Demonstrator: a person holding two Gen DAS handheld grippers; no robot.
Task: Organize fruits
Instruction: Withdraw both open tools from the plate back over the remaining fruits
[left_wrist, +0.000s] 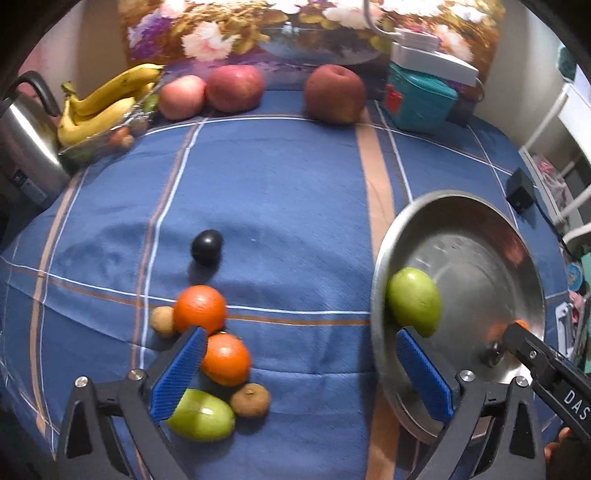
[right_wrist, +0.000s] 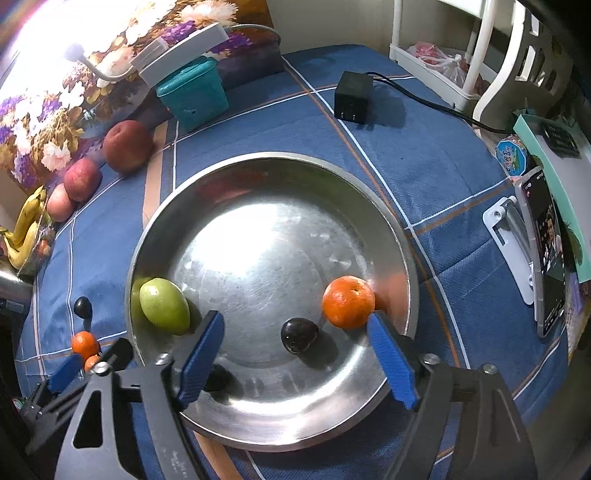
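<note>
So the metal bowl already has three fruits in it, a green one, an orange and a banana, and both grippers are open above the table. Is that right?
Not quite. The third fruit in the metal bowl is a dark plum, not a banana; the right wrist view shows it beside the orange and the green fruit. The bananas lie at the table's far edge. Both the left gripper and right gripper are open.

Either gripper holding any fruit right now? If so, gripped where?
Nothing is held. The left gripper is open above the cloth; the right gripper is open over the metal plate, its pads clear of the orange and the dark plum.
</note>
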